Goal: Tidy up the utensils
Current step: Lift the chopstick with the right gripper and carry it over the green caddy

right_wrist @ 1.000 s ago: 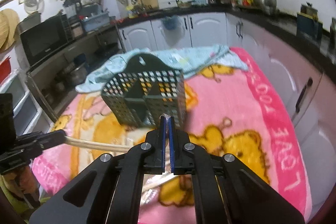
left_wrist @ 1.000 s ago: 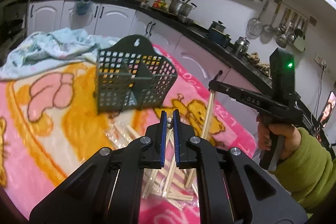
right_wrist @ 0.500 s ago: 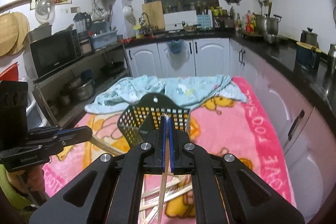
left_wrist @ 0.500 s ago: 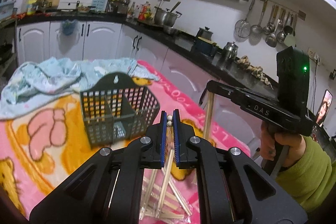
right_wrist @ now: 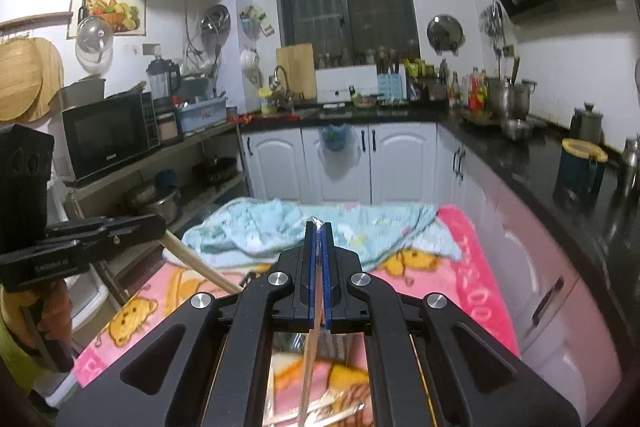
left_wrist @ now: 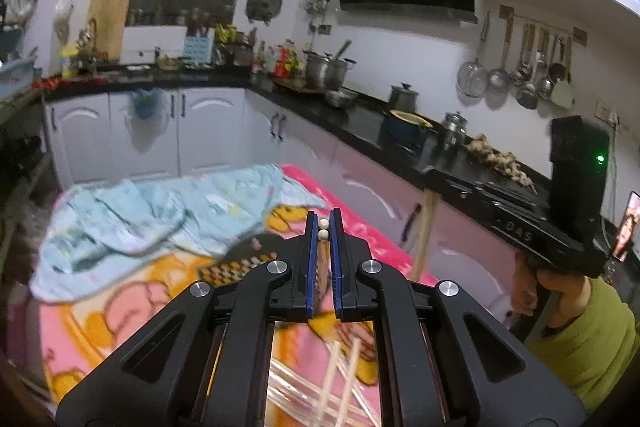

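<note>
Two handheld grippers hang above a pink blanket [right_wrist: 460, 267], each clamped shut on chopsticks held near their top ends. The left gripper [left_wrist: 323, 227] pinches a pair of chopsticks [left_wrist: 323, 229], round tips showing between its pads, shafts hanging down. The right gripper [right_wrist: 319, 227] grips a wrapped chopstick [right_wrist: 310, 367], its long axis also hanging toward the blanket. The dark slotted utensil basket [left_wrist: 240, 259] sits ahead of and below both tools, just this side of the blue cloth [left_wrist: 160, 211] and largely hidden behind the fingers. More loose chopsticks [left_wrist: 340, 387] lie on the blanket nearer the camera than the basket. Which hand is closer to the basket cannot be told.
</note>
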`<state>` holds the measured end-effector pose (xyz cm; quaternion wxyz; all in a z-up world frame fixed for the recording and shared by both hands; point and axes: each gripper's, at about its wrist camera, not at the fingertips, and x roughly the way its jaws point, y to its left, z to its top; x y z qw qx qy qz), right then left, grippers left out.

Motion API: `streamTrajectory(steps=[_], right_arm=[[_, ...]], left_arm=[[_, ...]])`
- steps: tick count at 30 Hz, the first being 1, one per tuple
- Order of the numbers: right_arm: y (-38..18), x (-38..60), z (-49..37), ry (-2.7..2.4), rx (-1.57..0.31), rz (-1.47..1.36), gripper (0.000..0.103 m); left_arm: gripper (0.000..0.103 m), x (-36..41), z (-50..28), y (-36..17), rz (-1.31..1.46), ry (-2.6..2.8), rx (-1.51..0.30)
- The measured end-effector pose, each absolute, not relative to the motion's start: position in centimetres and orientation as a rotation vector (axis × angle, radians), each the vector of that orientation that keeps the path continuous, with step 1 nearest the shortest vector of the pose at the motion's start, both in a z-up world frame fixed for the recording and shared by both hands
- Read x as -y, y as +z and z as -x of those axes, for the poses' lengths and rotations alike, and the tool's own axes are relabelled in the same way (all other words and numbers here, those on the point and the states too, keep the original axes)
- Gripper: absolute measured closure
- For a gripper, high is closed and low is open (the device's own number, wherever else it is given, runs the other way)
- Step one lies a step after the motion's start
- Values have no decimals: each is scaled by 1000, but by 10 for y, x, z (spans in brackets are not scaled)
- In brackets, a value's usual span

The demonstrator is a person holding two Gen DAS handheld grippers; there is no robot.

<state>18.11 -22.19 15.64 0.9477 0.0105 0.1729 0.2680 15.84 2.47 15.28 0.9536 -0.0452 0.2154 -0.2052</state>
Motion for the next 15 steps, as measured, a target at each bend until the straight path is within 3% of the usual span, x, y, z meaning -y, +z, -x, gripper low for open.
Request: streamTrajectory(steps=[15], right_arm=[[195, 217, -234, 500, -236, -70, 100]], left_arm=[[100, -43, -191, 165, 32, -310, -440]])
